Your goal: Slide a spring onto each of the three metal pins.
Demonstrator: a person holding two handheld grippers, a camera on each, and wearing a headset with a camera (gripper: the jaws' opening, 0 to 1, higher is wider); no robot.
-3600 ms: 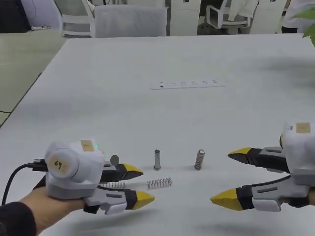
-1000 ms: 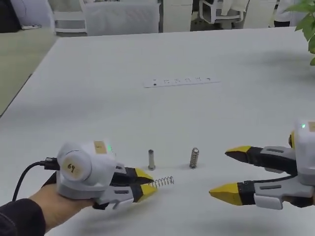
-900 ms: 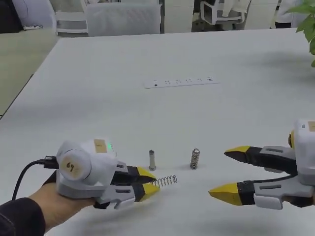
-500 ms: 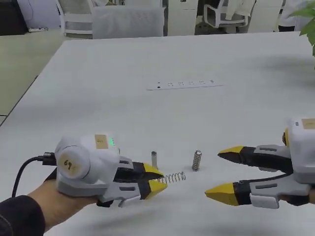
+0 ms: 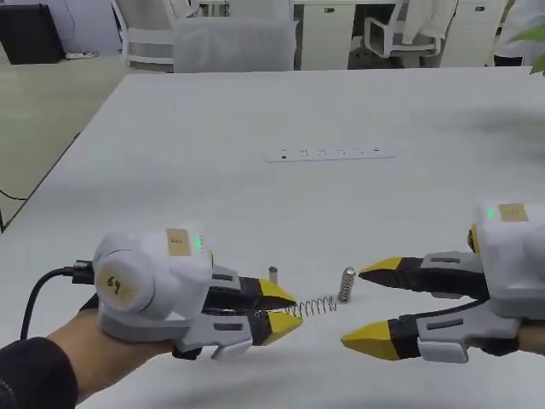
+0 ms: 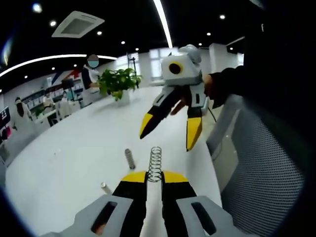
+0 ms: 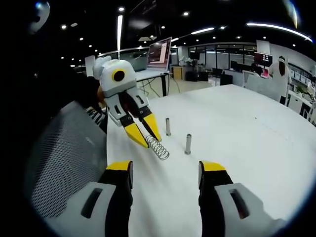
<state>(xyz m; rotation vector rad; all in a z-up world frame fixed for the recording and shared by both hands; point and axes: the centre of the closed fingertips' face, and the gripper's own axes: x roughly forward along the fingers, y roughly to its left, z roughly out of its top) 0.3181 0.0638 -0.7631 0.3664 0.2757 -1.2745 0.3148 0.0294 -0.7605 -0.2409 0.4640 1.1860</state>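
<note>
Spring (image 5: 317, 305) is now riding clear of the bench (image 5: 255, 170) instead of lying on it, w/ left claw (image 5: 288, 311) pinching one end. It's hovering just in front of the bare pin (image 5: 272, 273); other pin (image 5: 347, 284) is prob. already wearing one. Opposite, right claw (image 5: 353, 307) is hanging wide open.

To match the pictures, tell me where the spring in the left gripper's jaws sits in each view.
Head view: spring low centre, sticking out of the left gripper.
Left gripper view: lower centre, between its own jaws.
Right gripper view: centre-left.
Shared landmark: the spring-covered pin beside it.
</note>
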